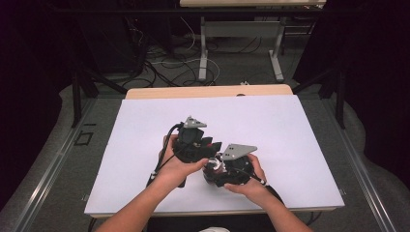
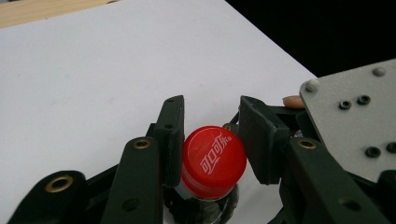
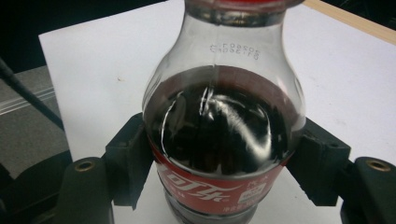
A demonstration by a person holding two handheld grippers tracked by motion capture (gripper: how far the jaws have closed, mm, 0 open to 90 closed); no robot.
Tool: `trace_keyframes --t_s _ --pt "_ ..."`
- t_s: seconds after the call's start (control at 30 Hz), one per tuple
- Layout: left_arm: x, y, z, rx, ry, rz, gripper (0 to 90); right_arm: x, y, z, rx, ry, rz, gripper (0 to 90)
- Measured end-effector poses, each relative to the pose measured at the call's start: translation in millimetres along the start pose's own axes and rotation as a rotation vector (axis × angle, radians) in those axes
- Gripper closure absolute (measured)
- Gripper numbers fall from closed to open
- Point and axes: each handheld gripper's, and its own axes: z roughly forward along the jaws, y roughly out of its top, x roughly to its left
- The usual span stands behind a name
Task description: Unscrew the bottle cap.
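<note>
You held the cola bottle (image 3: 223, 140) clamped in your right gripper (image 3: 224, 172) near the tabletop's (image 1: 270, 125) front edge, left gripper (image 2: 212, 140) spread around its red cap (image 2: 213, 161), ready to close and twist.

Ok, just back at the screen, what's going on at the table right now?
A person is working on a cola bottle over the white table. The right gripper clamps the bottle's body at the red label. The left gripper has its jaws on either side of the red cap, the left jaw touching it, the other with a small gap. The cap is on.
</note>
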Motion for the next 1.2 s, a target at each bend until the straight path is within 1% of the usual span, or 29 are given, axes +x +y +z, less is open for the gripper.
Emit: trace_keyframes --t_s 0.03,0.07,0.1,0.13,0.17,0.2,0.23,0.3,0.33,0.37,0.43,0.5,0.53,0.63,0.7,0.73,0.77,0.8,0.83,0.87,0.9,0.93,1.0,1.03,1.07,1.1,1.13,1.2 --pt "0.7 0.5 -0.3 0.004 -0.006 0.003 62.2 -0.9 0.0 -0.1 -0.002 0.001 -0.007 29.8" --pt "2.0 0.9 -0.1 -0.003 -0.018 0.009 62.2 -0.8 0.0 -0.1 -0.012 -0.005 0.001 29.8" --pt "3.2 1.4 0.7 -0.012 -0.034 0.011 62.0 -1.4 0.5 -1.2 -0.002 0.004 0.002 29.8" --pt "4.1 1.8 1.1 -0.015 -0.051 0.011 61.6 -1.9 0.4 -1.0 -0.014 0.0 0.006 29.8" --pt "5.0 2.3 1.3 -0.013 -0.07 0.012 59.3 -2.3 0.4 -1.3 -0.016 0.004 0.008 29.8" --pt "6.6 2.9 1.3 -0.023 -0.079 0.032 54.0 -2.6 0.4 -1.4 -0.018 0.007 0.01 29.8" --pt "8.4 3.2 0.6 -0.029 -0.094 0.051 50.8 -2.8 0.5 -1.4 -0.018 0.009 0.01 29.8" --pt "10.9 4.1 -1.7 -0.052 -0.111 0.077 45.8 -3.3 0.5 -1.8 -0.014 0.017 0.011 29.8" --pt "12.8 4.8 -3.6 -0.053 -0.12 0.097 44.3 -3.8 0.5 -2.0 -0.009 0.025 0.01 29.8" --pt "13.7 5.0 -5.4 -0.056 -0.128 0.101 44.2 -3.8 0.2 -1.6 -0.02 0.026 0.015 29.8" --pt "17.4 5.6 -9.2 -0.069 -0.156 0.144 43.2 -4.3 0.2 -2.2 -0.02 0.035 0.018 29.8" --pt "20.1 5.6 -12.2 -0.075 -0.172 0.174 41.1 -4.9 0.6 -3.5 -0.014 0.048 0.015 29.8" --pt "21.8 5.7 -13.6 -0.074 -0.184 0.193 40.9 -5.4 0.4 -3.3 -0.026 0.046 0.011 29.8" --pt "25.8 5.0 -16.8 -0.071 -0.211 0.249 39.3 -6.8 0.7 -4.2 -0.031 0.05 0.013 29.8" --pt "28.8 4.3 -16.8 -0.075 -0.232 0.271 38.1 -7.4 0.8 -4.9 -0.026 0.066 0.011 29.8" --pt "30.5 3.6 -16.9 -0.07 -0.236 0.268 37.9 -6.8 0.8 -4.5 -0.035 0.06 0.014 29.8" --pt "32.0 3.0 -16.4 -0.074 -0.237 0.277 37.9 -6.3 1.0 -4.4 -0.031 0.064 0.013 29.7" --pt "33.6 2.8 -16.8 -0.062 -0.249 0.29 37.9 -6.1 1.1 -4.4 -0.031 0.066 0.012 29.7" --pt "34.7 1.8 -16.3 -0.06 -0.256 0.294 38.0 -5.7 1.0 -4.2 -0.033 0.068 0.01 29.8" --pt "35.3 0.4 -14.8 -0.074 -0.261 0.289 38.9 -5.4 1.1 -4.2 -0.034 0.073 0.01 29.8" --pt "36.1 0.2 -15.2 -0.06 -0.27 0.298 40.1 -5.5 1.3 -4.3 -0.035 0.071 0.001 29.8" --pt "36.2 -0.6 -14.0 -0.064 -0.279 0.304 41.1 -5.4 1.6 -5.1 -0.022 0.079 0.004 29.8" --pt "37.1 -0.9 -12.2 -0.057 -0.287 0.312 41.4 -4.9 1.5 -4.7 -0.033 0.078 0.0 29.8" --pt "37.2 -1.0 -11.7 -0.051 -0.292 0.307 41.4 -4.8 1.6 -4.8 -0.033 0.079 0.001 29.8" --pt "37.9 -0.9 -10.5 -0.052 -0.299 0.317 41.9 -4.9 1.6 -4.9 -0.032 0.082 0.0 29.8" --pt "37.8 -1.4 -9.0 -0.059 -0.299 0.313 42.3 -4.8 1.6 -4.9 -0.033 0.079 0.002 29.8" --pt "38.5 -1.0 -8.7 -0.054 -0.305 0.313 42.4 -5.4 1.9 -5.6 -0.021 0.088 0.001 29.8" --pt "38.7 -0.9 -7.3 -0.058 -0.318 0.305 44.8 -5.4 1.8 -5.4 -0.022 0.085 0.003 29.8"
